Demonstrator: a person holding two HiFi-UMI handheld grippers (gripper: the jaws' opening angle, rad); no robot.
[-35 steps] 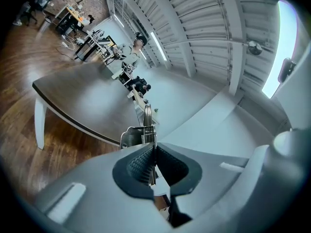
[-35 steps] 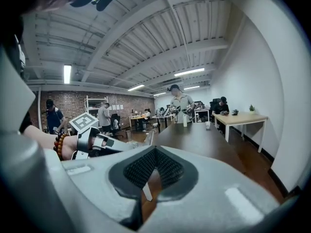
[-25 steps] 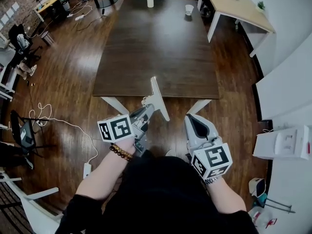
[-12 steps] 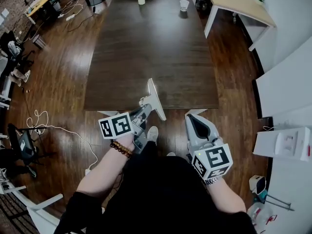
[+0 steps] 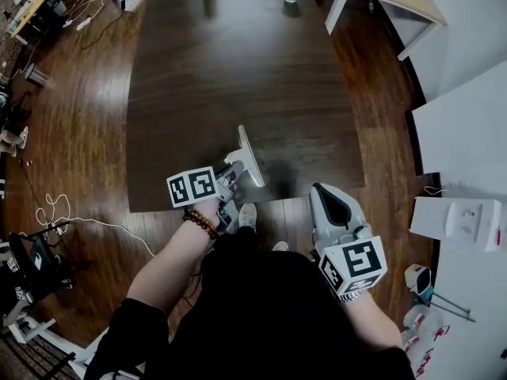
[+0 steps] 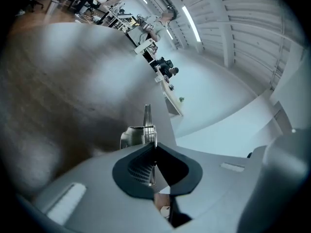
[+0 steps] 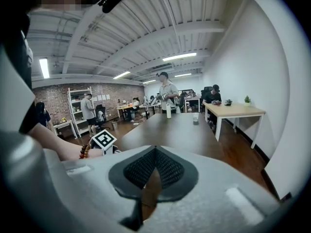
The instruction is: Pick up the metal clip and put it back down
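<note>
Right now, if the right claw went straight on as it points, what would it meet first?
Nothing near: the right claw aims roughly level above the dark table. The white bottle at its far end seems first in line, though depth is unclear.

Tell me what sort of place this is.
Most likely an open-plan office or shared workspace: a long dark table, a light wooden desk with people nearby, white shelving against a brick wall, and cables trailing over the wooden floor.
</note>
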